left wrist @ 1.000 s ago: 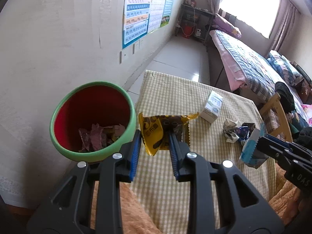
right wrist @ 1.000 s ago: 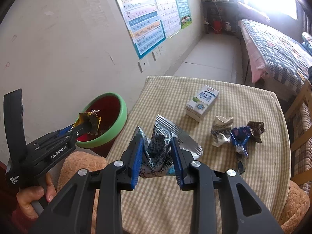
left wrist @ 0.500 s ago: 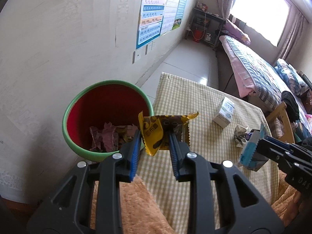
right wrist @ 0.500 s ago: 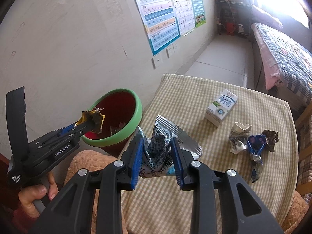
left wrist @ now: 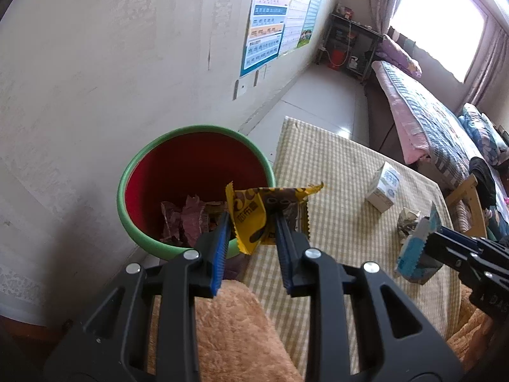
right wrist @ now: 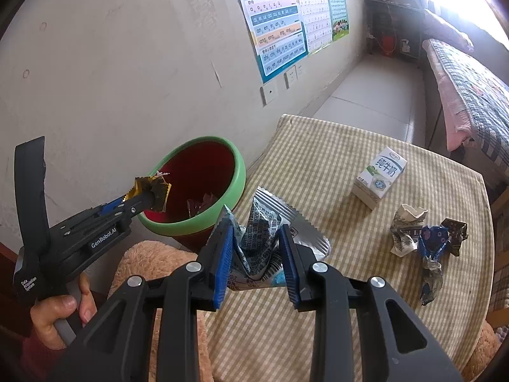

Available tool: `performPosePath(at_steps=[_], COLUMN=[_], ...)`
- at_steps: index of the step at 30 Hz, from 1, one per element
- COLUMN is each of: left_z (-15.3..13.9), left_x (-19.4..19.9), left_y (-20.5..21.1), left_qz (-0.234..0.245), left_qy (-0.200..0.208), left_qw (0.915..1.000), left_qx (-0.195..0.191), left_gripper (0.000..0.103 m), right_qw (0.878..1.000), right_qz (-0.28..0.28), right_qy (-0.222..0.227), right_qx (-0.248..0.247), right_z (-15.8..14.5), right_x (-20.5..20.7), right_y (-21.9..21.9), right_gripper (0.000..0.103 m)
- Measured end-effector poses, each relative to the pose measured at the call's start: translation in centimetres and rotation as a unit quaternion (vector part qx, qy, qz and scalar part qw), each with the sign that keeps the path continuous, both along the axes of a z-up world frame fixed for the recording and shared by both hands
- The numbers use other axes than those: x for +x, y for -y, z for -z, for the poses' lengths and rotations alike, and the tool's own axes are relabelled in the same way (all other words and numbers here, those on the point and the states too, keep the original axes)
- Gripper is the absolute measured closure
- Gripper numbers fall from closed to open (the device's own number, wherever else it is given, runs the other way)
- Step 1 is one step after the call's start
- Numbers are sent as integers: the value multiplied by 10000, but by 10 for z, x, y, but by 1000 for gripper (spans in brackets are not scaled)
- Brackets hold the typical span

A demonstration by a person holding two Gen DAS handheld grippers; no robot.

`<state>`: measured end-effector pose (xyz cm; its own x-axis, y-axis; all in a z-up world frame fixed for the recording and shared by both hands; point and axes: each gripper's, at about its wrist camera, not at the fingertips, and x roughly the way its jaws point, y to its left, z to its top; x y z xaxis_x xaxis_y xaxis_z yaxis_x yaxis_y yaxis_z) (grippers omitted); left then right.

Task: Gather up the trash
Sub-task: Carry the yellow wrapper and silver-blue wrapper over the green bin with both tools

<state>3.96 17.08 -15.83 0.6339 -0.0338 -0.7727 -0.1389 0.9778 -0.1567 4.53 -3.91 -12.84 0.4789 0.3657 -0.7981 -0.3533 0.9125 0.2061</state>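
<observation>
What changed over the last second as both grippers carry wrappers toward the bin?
Both grippers moved closer to the bin; the left gripper brought its yellow wrapper over the rim. Nothing was released: the right gripper still clamps the silver wrapper. Milk carton and crumpled wrappers unmoved.

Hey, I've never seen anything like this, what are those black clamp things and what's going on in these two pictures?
A person holds two handheld grippers, each with a camera looking along its jaws. The left gripper view shows it clamped on a yellow wrapper at the edge of the green-rimmed bin. The right gripper view shows it pinching a silver snack bag. On the checkered table remain a milk carton and crumpled wrappers. The bin already holds trash.
</observation>
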Motion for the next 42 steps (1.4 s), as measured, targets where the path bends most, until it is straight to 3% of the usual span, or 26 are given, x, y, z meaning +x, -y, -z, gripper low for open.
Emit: performPosePath(at_steps=[9, 24, 42], left_z=[8, 17, 26], left_x=[2, 10, 34], left_y=[-23, -54, -78], left_qz=[-279, -628, -761], left_qy=[-61, -119, -154], left_qw=[9995, 9980, 9969], left_qx=[-132, -11, 98], left_gripper=[76, 76, 76], right_qw=[10000, 9989, 9970], right_qz=[-65, -462, -764], right_qy=[-44, -17, -108], right_qx=[47, 11, -16], right_z=[2, 5, 9], right_x=[9, 39, 76], right_y=[-9, -50, -98], right_gripper=[74, 73, 73])
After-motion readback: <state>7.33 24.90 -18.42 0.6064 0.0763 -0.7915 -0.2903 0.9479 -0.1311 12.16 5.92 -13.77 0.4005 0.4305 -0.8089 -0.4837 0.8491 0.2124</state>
